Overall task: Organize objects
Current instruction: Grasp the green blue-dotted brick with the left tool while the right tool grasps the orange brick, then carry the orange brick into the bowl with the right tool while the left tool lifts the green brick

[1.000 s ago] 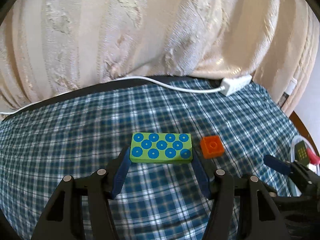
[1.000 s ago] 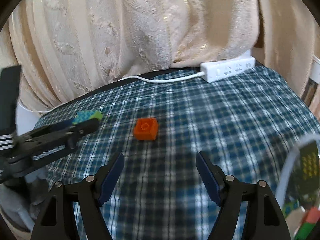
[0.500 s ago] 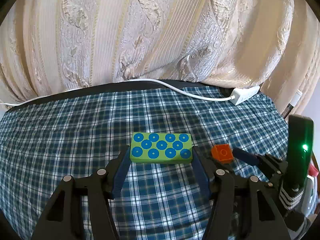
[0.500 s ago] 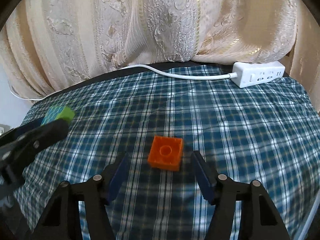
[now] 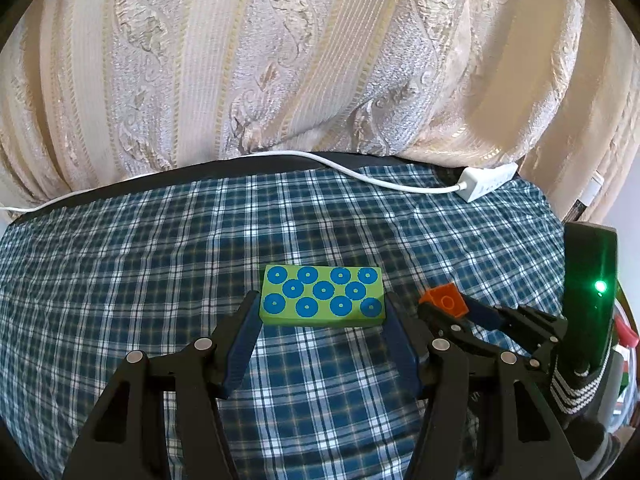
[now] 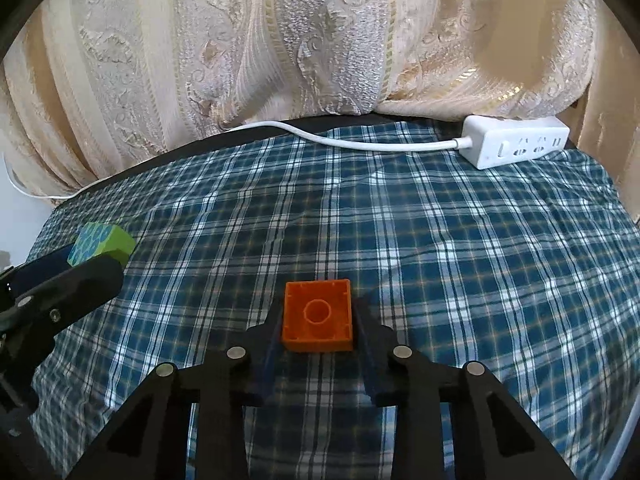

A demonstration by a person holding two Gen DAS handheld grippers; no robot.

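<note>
Squarely between the fingers of the right gripper (image 6: 318,322) sits the orange brick (image 6: 318,321), hollow underside up, with both blue pads pressed against its left and right walls; the jaws are clamped on it just above the blue plaid cloth (image 6: 460,264). Off to this gripper's left, the end of the green block (image 6: 102,243) shows past a black finger of the other tool. Far ahead and to the right, a white power strip (image 6: 516,140) lies at the cloth's back edge, its cable running left along the cream curtain (image 6: 280,40).

Likewise, the left gripper (image 5: 322,310) holds the green block (image 5: 322,296), blue-dotted face up, between its fingertips; each pad touches one short end, so the jaws stand fairly wide yet closed on the block. Just to its right, the orange brick (image 5: 445,301) is pinched at the tip of the right gripper (image 5: 444,310), near the green block but apart from it.
</note>
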